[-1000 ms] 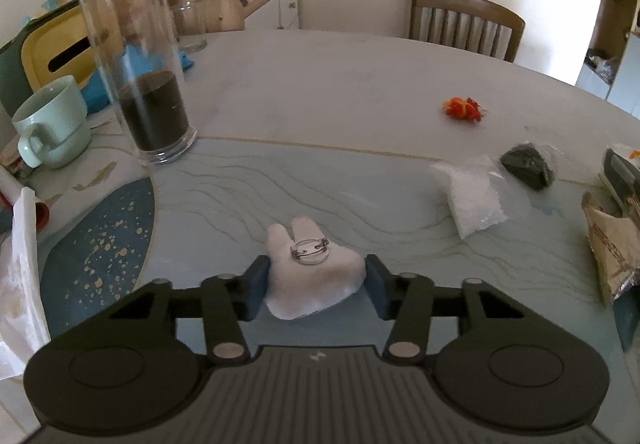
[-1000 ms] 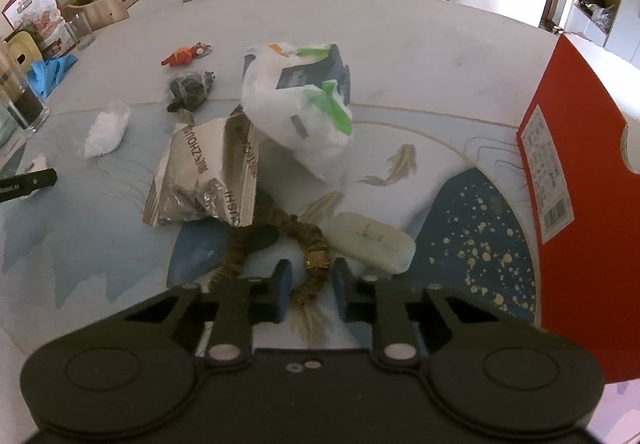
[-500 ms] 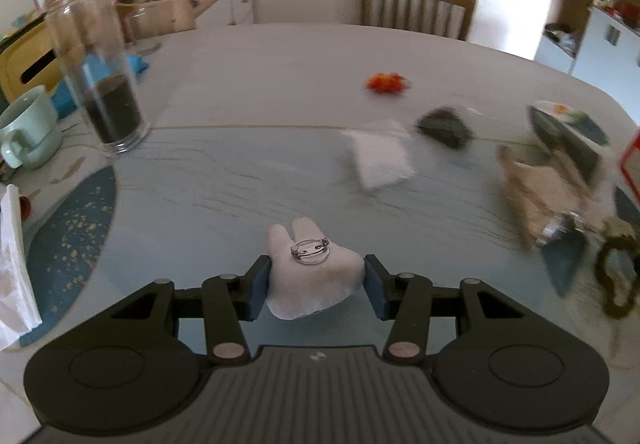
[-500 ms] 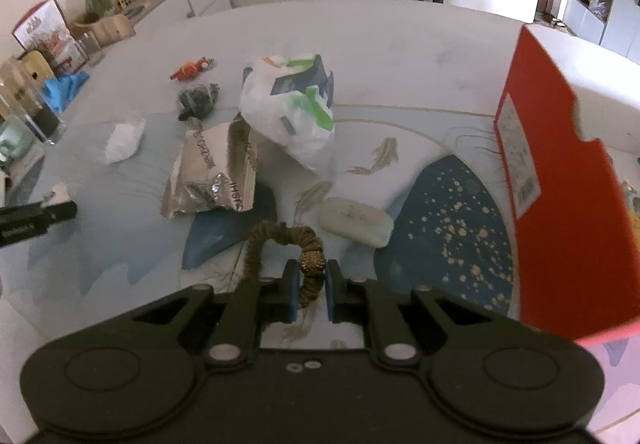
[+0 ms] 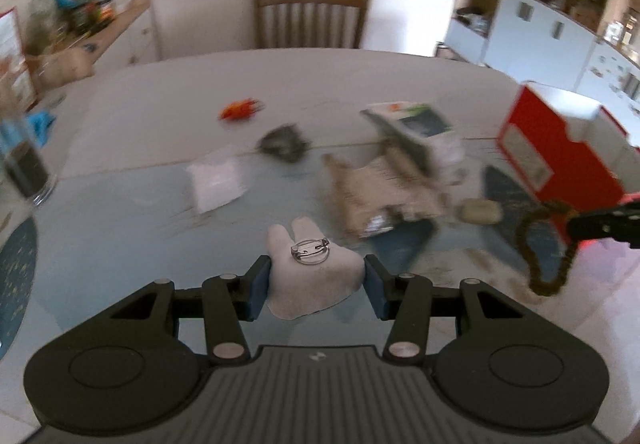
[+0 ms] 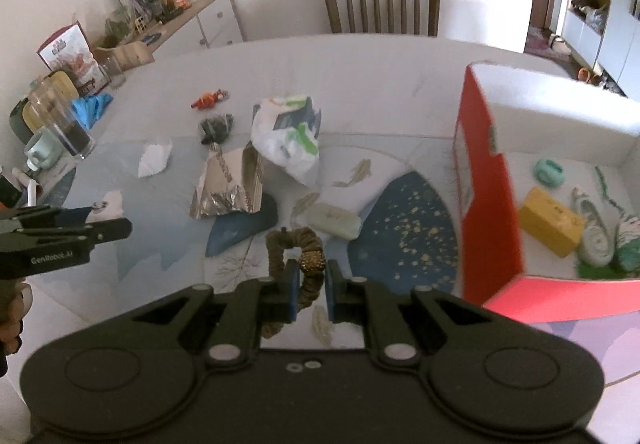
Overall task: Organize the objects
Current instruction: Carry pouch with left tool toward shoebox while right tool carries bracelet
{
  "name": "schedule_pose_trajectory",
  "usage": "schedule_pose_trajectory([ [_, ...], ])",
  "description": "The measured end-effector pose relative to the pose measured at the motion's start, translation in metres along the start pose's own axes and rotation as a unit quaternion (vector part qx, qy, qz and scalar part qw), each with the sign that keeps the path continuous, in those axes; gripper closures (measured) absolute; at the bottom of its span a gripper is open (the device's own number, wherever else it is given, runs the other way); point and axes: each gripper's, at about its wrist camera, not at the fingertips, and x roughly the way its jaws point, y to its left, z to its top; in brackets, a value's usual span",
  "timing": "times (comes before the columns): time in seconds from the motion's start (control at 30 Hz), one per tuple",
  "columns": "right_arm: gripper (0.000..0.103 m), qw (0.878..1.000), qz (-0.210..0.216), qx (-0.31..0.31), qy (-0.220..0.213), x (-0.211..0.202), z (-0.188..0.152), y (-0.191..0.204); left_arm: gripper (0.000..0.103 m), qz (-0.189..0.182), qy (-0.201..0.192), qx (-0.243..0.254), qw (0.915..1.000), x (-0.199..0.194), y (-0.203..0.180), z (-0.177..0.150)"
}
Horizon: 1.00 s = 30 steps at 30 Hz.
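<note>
Both tongs lifted: left (image 5: 316, 280) grips plush (image 5: 310, 276), right (image 6: 311, 284) grips scrunchie (image 6: 298, 244), foil bag (image 6: 230, 184) ahead.

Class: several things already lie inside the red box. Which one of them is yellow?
The small yellow carton inside the red box. It is block-shaped; the round thing behind it is mint green, and those to its right are white and green.

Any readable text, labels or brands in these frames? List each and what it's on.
"GenRobot.AI": on the side of the left tool, as seen in the right wrist view.
Foil packet: dark lettering runs along it, too blurred to read.
Red box: white label on its side, print too small to read.
Yellow box inside the red box: small dark mark, illegible.
Red-and-white carton at the far left: blurred, unreadable.
</note>
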Motion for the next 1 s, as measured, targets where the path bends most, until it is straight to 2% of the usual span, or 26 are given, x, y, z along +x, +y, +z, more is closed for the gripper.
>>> schedule_pose_trajectory([
  [0.23,0.091,1.000,0.001,0.014,-0.025,-0.033,0.005,-0.016,0.054,-0.039,-0.011,0.042,0.9983,-0.017,-0.047,0.018],
  [0.57,0.091,0.997,0.001,0.035,-0.068,-0.075,0.014,-0.055,0.054,-0.074,-0.026,0.090,0.9929,-0.028,-0.116,0.038],
  [1.0,0.091,0.994,-0.020,0.049,-0.094,-0.102,0.019,-0.130,0.054,-0.098,-0.031,0.130,0.9862,-0.012,-0.207,0.063],
])
